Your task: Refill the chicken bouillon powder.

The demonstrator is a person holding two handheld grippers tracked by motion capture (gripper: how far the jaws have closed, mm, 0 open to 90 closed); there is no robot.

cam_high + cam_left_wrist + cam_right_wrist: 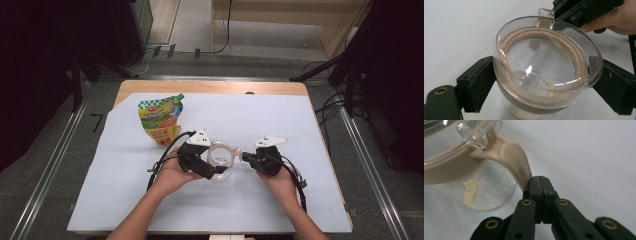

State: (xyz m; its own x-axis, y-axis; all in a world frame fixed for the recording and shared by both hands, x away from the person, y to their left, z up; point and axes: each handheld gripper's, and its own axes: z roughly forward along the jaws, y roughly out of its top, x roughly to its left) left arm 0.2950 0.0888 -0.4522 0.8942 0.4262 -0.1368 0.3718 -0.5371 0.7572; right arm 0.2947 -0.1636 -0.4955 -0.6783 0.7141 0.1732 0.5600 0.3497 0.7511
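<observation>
Grains of yellow powder in the glass jug show in the right gripper view, where the right gripper pinches its beige handle with jaws nearly together, the left gripper clamps its body mid-table, and a pouch lies far left.

The right gripper has its two black fingers pressed together at the lower end of a beige handle. The handle curves up to a beige band around a clear glass jug standing on the white bench. Yellowish powder clings inside the jug's base, and a clear glass tab juts out above the handle.
</observation>
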